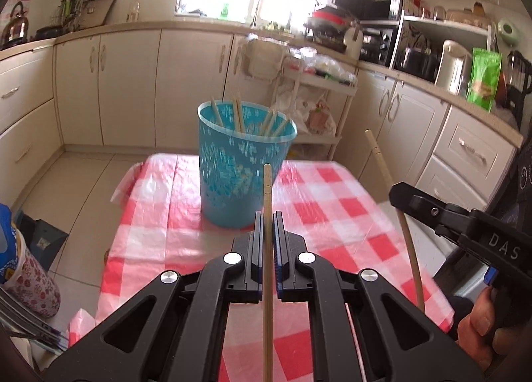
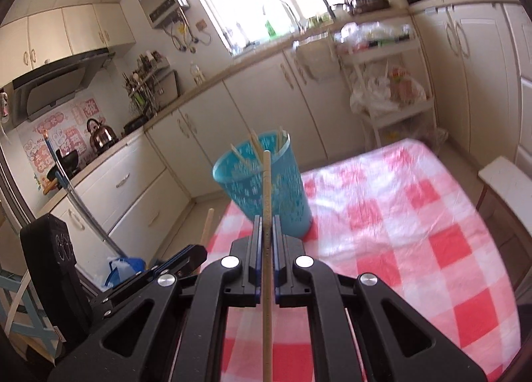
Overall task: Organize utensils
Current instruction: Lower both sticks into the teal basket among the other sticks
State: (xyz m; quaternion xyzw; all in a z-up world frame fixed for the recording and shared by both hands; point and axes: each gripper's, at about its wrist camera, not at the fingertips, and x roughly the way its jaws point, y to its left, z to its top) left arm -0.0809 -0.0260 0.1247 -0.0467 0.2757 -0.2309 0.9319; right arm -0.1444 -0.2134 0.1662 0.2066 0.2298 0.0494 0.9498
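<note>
A blue perforated plastic bin [image 1: 239,162] stands on the red-and-white checked tablecloth [image 1: 332,215] and holds several wooden chopsticks [image 1: 237,115]. My left gripper [image 1: 268,215] is shut on a wooden chopstick [image 1: 267,249] that points at the bin from just in front of it. My right gripper [image 2: 267,219] is shut on another chopstick [image 2: 266,215], also pointing at the bin [image 2: 266,185]. In the left wrist view the right gripper [image 1: 465,225] shows at the right with its chopstick [image 1: 395,209]. In the right wrist view the left gripper [image 2: 159,279] is low left.
Cream kitchen cabinets [image 1: 133,82] run behind and to the right. A white trolley [image 1: 316,89] with bags stands behind the table. A floral bag [image 1: 30,285] sits on the floor at left. A white stool [image 2: 505,182] is right of the table.
</note>
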